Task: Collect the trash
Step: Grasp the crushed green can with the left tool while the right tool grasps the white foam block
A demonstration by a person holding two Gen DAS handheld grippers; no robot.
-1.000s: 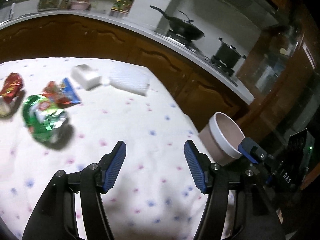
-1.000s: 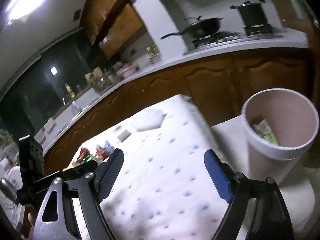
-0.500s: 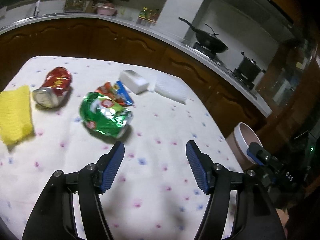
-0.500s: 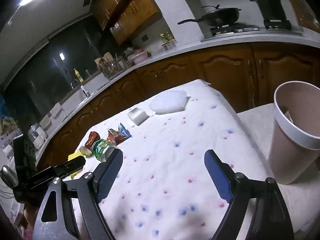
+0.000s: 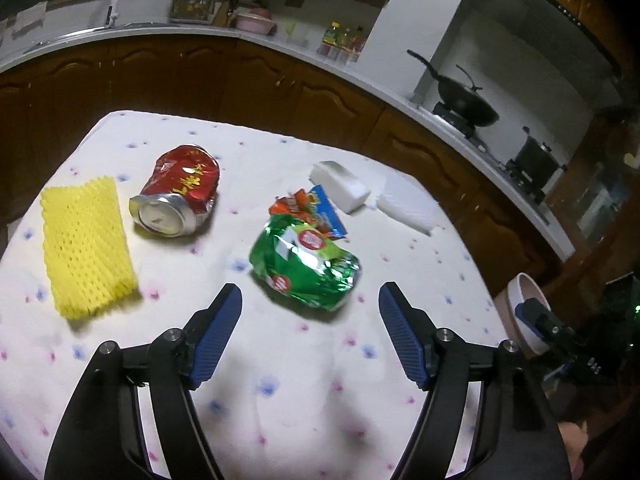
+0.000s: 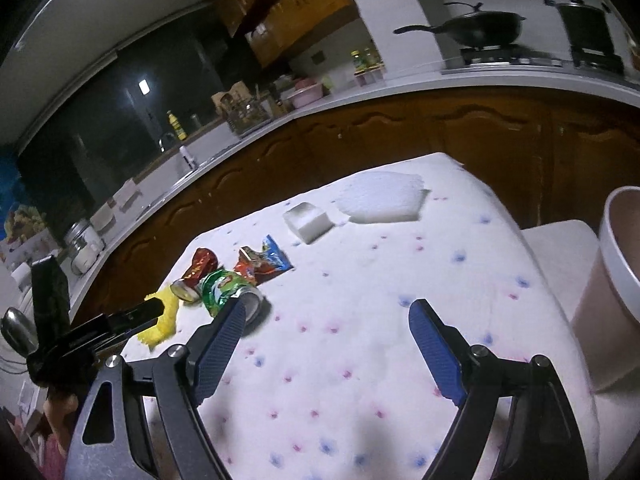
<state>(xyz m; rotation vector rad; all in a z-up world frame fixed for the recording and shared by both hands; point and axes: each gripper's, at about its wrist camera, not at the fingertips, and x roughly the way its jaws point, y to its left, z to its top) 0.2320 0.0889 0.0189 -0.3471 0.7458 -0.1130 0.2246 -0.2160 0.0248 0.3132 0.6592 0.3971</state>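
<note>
A crushed green can (image 5: 306,266) lies on the flowered tablecloth (image 5: 304,392), just ahead of my left gripper (image 5: 310,302), whose jaws are opening with nothing between them. Farther off lie a crushed red can (image 5: 180,196), a yellow foam net (image 5: 86,240), a red and blue snack wrapper (image 5: 314,208), a white foam block (image 5: 340,186) and a white foam net (image 5: 406,204). The right wrist view shows the same litter: green can (image 6: 224,290), red can (image 6: 198,268), wrapper (image 6: 264,262). My right gripper (image 6: 328,318) is open and empty over bare cloth. The pink bin (image 6: 614,284) stands right of the table.
Brown kitchen cabinets and a white counter (image 5: 280,42) curve behind the table, with a wok (image 5: 466,108) and a pot on the stove. The bin (image 5: 524,312) sits below the table's right edge. The left gripper's body (image 6: 84,336) shows at the left of the right wrist view.
Both grippers have swung left, away from the bin and toward the litter. The green can now lies close ahead of the left gripper, whose jaws have spread wider.
</note>
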